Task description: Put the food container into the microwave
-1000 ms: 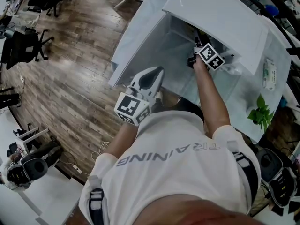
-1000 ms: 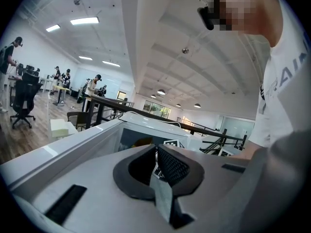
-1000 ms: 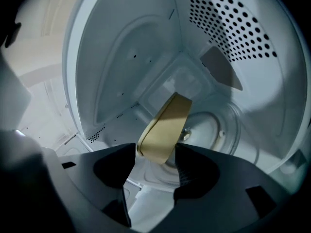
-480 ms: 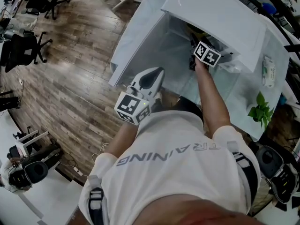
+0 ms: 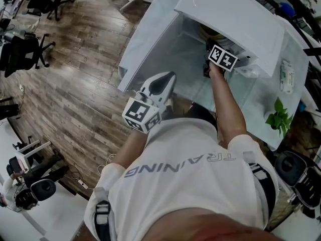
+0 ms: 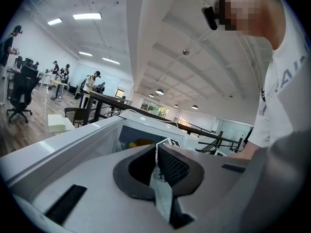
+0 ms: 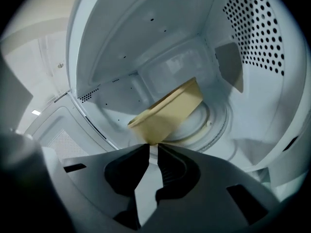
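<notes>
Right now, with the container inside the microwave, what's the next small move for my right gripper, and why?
Probably lower the right gripper a little, so the food container settles flat on the turntable before you let go. The container hangs tilted from the closed jaws, pinched at its near edge, well inside the microwave, and seems not yet seated.

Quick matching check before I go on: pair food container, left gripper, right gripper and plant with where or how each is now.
1 food container
2 left gripper
3 right gripper
4 plant

A shut, empty, outside the microwave
B green, beside the microwave
C yellow, tilted inside the microwave
D reaching inside, shut on the container's rim

Pairs: 1-C, 2-A, 3-D, 4-B
</notes>
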Tool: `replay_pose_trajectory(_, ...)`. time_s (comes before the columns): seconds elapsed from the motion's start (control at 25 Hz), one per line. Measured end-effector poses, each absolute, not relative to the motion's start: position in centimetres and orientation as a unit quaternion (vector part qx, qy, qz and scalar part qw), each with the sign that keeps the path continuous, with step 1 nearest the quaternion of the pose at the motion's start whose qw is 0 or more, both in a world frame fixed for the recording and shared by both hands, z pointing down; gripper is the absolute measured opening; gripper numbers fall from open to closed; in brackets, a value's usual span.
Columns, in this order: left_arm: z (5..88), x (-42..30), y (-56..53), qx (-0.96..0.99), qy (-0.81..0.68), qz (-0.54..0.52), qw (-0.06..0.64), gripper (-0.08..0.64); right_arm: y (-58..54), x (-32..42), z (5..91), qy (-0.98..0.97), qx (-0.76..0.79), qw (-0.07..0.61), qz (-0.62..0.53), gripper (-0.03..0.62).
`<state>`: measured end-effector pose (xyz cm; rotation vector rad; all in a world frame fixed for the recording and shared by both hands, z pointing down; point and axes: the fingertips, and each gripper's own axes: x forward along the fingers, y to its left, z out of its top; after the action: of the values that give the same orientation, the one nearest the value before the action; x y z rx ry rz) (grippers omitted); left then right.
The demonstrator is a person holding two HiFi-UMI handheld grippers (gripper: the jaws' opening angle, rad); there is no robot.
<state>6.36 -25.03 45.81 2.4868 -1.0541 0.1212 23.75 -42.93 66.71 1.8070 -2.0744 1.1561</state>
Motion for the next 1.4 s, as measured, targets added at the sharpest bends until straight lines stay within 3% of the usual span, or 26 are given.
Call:
replay_pose_trajectory(0.08,45.5,6.1,-25.0,0.9,-0.377,0.041,0.217,0.04,-42.7,23.1,66.4,-0.698,0.598,0.084,0.385,0.051)
replay_pose_trajectory(0.4,44.3,5.8,-24.6,0.911,-0.354,0.029,0.21,0.04,-40.4,21.2,63.3,-0.726,0.588,0.087,0.347,0.026)
replay_pose_trajectory(1.4,40.4,8.5,-21.9,0.962,-0.226,0.017,0.155,0.04,-22.6,21.1,43.7,-0.77,0.624,0.027,0.127,0.023)
